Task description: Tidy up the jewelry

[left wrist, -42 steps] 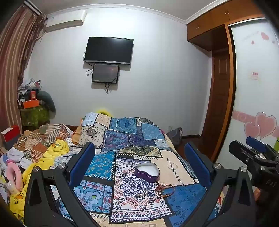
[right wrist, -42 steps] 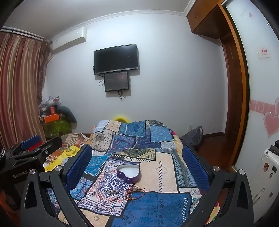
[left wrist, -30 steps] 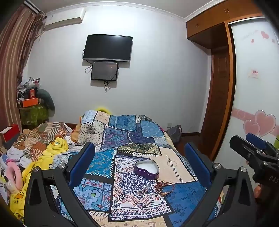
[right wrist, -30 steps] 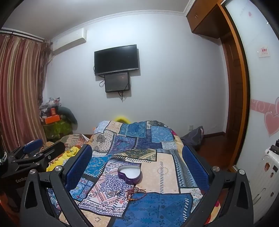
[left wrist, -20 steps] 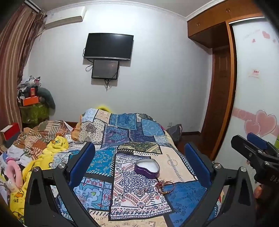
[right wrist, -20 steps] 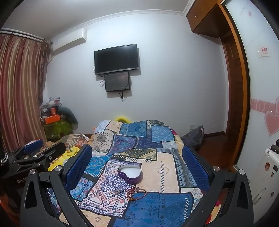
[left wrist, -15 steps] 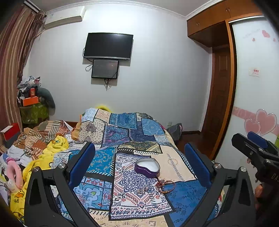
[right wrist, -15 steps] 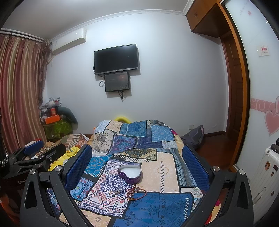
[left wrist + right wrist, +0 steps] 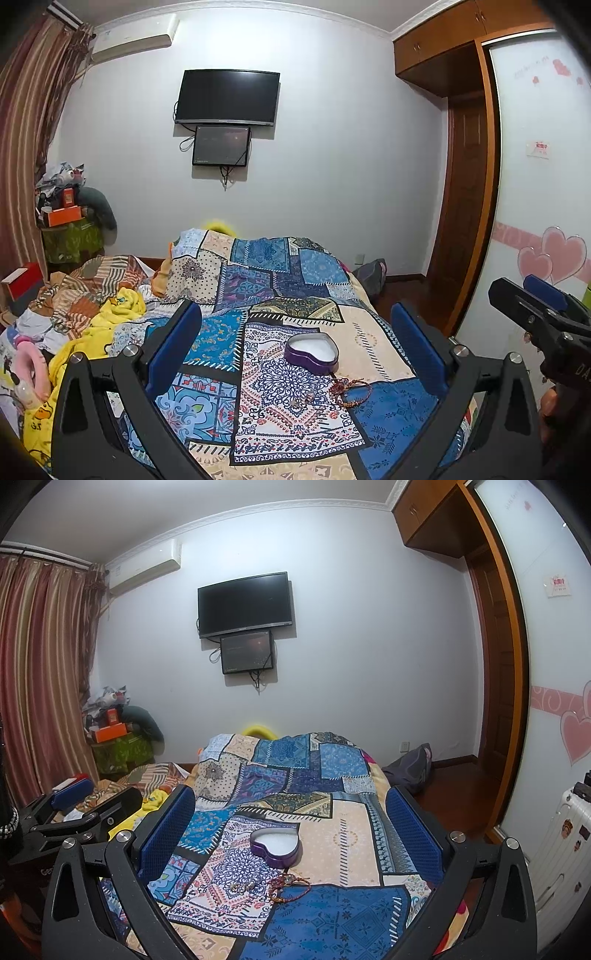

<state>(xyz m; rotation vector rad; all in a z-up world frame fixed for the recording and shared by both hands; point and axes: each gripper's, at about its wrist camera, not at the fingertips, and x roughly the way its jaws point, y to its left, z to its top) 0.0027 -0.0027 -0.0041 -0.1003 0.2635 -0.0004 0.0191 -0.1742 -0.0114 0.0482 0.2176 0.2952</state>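
Note:
An open purple heart-shaped box (image 9: 311,350) with a white lining sits on the patchwork bedspread (image 9: 258,280); it also shows in the right wrist view (image 9: 275,848). Just in front of it lie a red beaded bracelet (image 9: 351,388) (image 9: 290,884) and some small silvery pieces (image 9: 304,399) (image 9: 242,887). My left gripper (image 9: 295,350) is open and empty, held well above and short of the jewelry. My right gripper (image 9: 290,834) is open and empty too, at about the same distance. Each gripper shows at the edge of the other's view.
The bed fills the middle of the room. Crumpled yellow and striped bedding (image 9: 92,306) lies to its left. A wardrobe with heart stickers (image 9: 535,221) stands on the right, a white suitcase (image 9: 561,849) beside it. A TV (image 9: 227,98) hangs on the far wall.
Both grippers drift slightly, so the views shift a little. The box and the jewelry have not moved, and both jaws stay open.

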